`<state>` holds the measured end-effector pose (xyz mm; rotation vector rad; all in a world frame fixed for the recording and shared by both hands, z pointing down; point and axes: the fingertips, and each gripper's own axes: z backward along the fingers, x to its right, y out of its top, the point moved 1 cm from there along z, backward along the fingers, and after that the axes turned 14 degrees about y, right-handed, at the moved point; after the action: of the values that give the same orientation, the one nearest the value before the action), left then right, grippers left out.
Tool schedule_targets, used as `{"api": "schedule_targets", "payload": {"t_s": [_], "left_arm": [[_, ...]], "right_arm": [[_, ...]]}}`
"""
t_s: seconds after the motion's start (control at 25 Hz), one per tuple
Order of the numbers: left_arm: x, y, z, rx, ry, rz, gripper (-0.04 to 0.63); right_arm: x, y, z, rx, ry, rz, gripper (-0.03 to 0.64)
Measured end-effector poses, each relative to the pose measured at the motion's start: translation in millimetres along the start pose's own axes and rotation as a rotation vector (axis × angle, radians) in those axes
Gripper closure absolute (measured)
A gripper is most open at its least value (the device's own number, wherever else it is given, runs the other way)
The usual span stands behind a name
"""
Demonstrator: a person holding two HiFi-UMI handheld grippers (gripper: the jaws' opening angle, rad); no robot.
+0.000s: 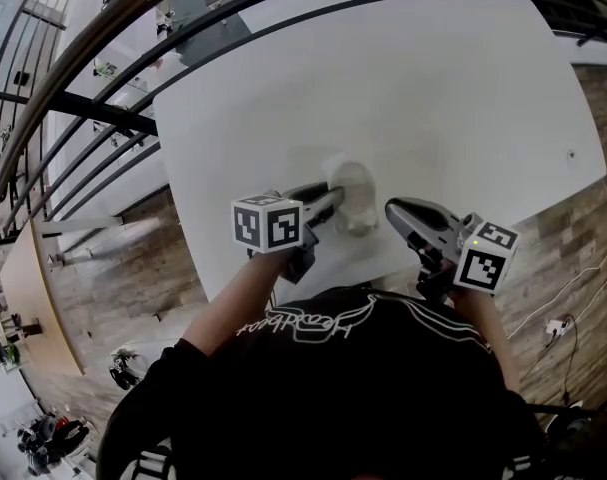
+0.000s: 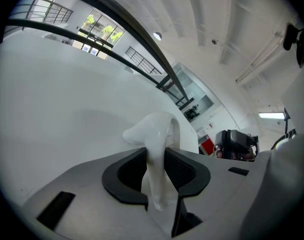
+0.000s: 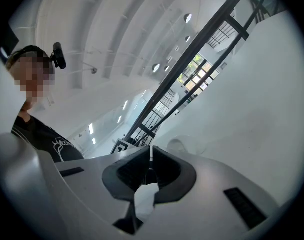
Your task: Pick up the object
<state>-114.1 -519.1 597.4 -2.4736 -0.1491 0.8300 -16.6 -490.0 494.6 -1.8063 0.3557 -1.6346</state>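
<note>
A white mug (image 1: 355, 198) lies near the front edge of the white table (image 1: 413, 88). In the left gripper view its curved handle (image 2: 157, 134) runs between the jaws, and both pads press on it. My left gripper (image 1: 335, 200) comes at the mug from the left and is shut on that handle. My right gripper (image 1: 391, 208) hovers just right of the mug, apart from it, with its jaws together and nothing between them. The right gripper view shows the mug (image 3: 184, 145) just past the closed jaws (image 3: 150, 156).
The table's front edge runs close under both grippers, against the person's body. Wooden floor (image 1: 573, 258) lies to the right and left of the table. Dark railings (image 1: 93, 108) curve past the table's left side. A small dark spot (image 1: 571, 154) marks the table's far right.
</note>
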Motion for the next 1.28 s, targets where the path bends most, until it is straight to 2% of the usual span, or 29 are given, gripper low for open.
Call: {"api": "schedule_targets", "payload": {"t_s": [0.28,0.44,0.64,0.84,1.08,1.28], "left_arm": [[17.4,-3.1,9.0,0.04,0.004,0.035,0.48],[48.9,-3.8,19.6,0.071,-0.029,0.074,0.48],[85.7,-7.2,47.0,0.145,-0.045,0.082,0.48],[122.7,-17.3,98.3,0.249,-0.055,0.086,0.48],[195.1,-75.4,175.0,0.361,-0.093,0.053,0.48],[226.6,-68.1,211.5,0.422,-0.12,0.052,0.48]], "right_arm": [[-12.4,-3.3,21.2,-0.011,-0.007,0.01,0.592],[-26.1,-2.1,44.7,-0.02,-0.007,0.028,0.592],[-51.3,-5.0,67.5,-0.027,0.006,0.069,0.592],[-99.2,-7.7,86.6,-0.029,0.031,0.151,0.592],[-176.7,-39.6,139.7,0.006,0.045,0.246,0.592],[-207.0,-20.4,149.5,0.012,0.066,0.297,0.592]]}}
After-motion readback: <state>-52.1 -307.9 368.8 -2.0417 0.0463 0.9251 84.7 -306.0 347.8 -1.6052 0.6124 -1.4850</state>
